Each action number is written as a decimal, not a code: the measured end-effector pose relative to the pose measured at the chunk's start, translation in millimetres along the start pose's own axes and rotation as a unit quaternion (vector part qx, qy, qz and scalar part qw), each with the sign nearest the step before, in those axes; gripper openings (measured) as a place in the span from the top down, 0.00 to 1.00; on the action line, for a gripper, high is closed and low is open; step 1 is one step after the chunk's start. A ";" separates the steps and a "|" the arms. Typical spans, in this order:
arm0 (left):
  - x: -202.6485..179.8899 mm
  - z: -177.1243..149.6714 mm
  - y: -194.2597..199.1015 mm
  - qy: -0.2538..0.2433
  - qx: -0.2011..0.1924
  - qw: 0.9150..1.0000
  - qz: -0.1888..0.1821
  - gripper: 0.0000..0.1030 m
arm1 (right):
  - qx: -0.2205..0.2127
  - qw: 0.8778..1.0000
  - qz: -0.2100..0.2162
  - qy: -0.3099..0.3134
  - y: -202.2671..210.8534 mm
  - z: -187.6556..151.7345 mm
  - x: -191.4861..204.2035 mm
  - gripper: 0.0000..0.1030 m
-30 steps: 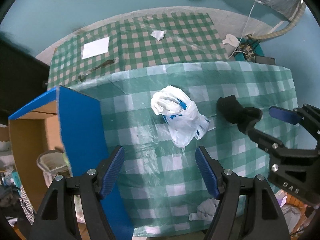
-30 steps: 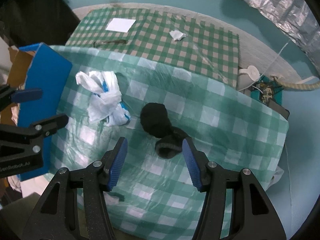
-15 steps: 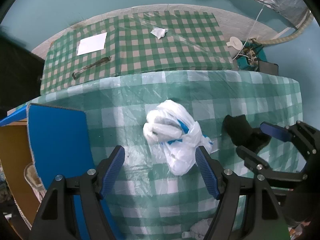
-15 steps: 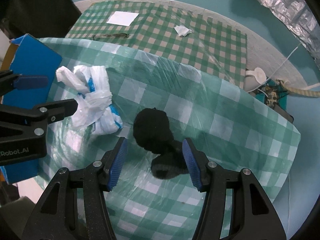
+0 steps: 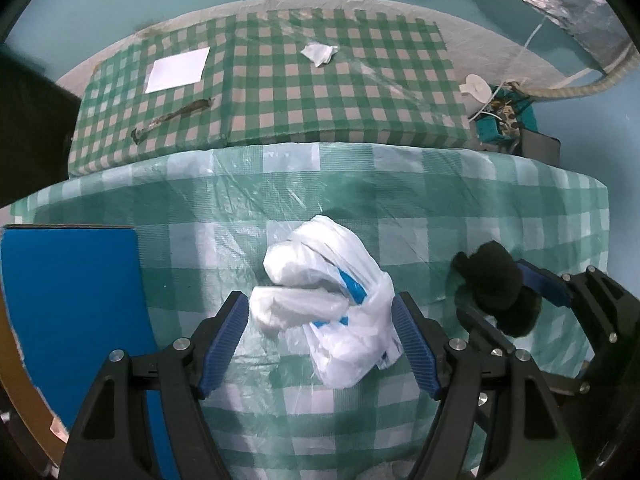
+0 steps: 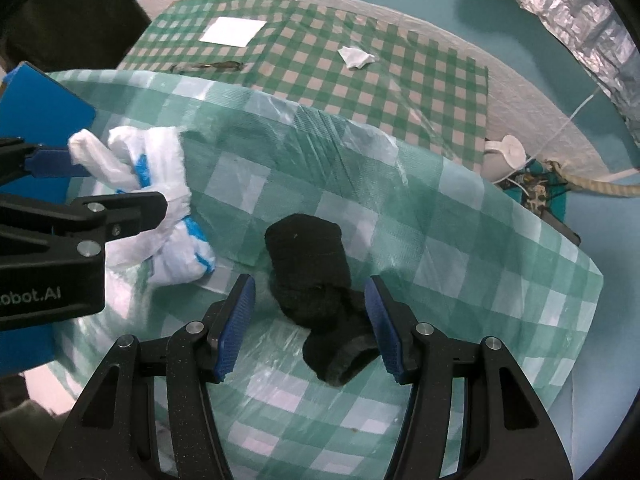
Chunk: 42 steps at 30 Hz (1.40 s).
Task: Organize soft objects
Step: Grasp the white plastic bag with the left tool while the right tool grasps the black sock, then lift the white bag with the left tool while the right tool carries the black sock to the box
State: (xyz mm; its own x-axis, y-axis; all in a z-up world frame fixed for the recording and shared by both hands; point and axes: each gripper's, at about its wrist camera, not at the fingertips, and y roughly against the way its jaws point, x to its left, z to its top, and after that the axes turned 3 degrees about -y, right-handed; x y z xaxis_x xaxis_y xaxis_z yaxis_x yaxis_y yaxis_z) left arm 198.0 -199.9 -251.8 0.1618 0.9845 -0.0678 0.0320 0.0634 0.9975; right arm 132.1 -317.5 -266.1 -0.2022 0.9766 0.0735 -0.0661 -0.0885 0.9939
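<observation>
A: Two soft things lie on the pale green checked cloth (image 5: 400,184). Start at the left, what do you see?

B: Farthest left, a blue box flap (image 5: 72,280) rests at the edge of the cloth. Next to it comes the left gripper (image 5: 320,330), pointing down at the table.

A: Is it holding anything?

B: No. Its jaws stand spread, one on each side of a crumpled white plastic bag (image 5: 332,304) with blue print. The bag lies on the cloth between the blue pads (image 5: 224,338), and the right one looks to be just at the bag's edge; I cannot tell if it touches.

A: And further right?

B: A rolled black sock (image 6: 316,276) lies on the same cloth, right of the bag and a little apart from it. The right gripper (image 6: 308,328) points down over it, jaws also spread, with the sock's lower half between the pads. The right pad sits just beside the sock's open cuff. No squeeze shows.

A: Anything behind them?

B: A darker green checked surface (image 5: 280,92) lies beyond the cloth, carrying a white square sheet (image 5: 178,70) at the left and a small crumpled paper scrap (image 5: 319,53) further right.
</observation>
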 end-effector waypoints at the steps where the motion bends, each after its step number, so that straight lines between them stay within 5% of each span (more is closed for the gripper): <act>1: 0.1 0.6 -1.2 0.002 0.002 1.000 0.000 0.27 | -0.006 1.000 -0.006 -0.002 -2.1 0.6 -0.1 0.45; 7: -4.9 5.4 -14.7 0.003 0.018 1.000 0.004 0.26 | -0.005 1.000 -0.019 -0.008 -10.9 -0.5 -1.0 0.45; 13: -8.1 2.0 -28.6 0.005 0.035 0.999 0.002 0.26 | -0.015 0.999 -0.014 -0.029 -7.6 -3.7 -7.2 0.65; 16: -9.7 -1.3 -27.9 -0.005 0.022 1.000 0.010 0.37 | -0.013 0.999 -0.007 -0.031 -6.2 -4.7 -8.0 0.68; 18: -10.8 -3.6 -24.7 -0.015 0.011 1.000 0.022 0.47 | -0.013 0.999 -0.005 -0.031 -5.1 -6.1 -8.3 0.69; 22: -7.6 -5.9 -21.9 -0.025 0.005 1.000 0.015 0.52 | -0.011 0.999 0.002 -0.035 -3.1 -9.4 -9.0 0.69; 42: 1.4 -45.6 14.3 -0.068 -0.041 0.995 0.059 0.53 | -0.016 0.999 0.013 -0.027 26.7 -33.6 -5.0 0.69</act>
State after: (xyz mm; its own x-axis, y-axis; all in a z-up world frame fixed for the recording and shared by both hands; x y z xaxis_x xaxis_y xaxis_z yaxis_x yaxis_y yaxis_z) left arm 153.7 -190.2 -236.6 0.2917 0.9551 0.0527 -0.0752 -0.0320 0.9967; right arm 98.5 -331.4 -242.7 -0.1510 0.9830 0.1041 -0.0937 -0.1191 0.9885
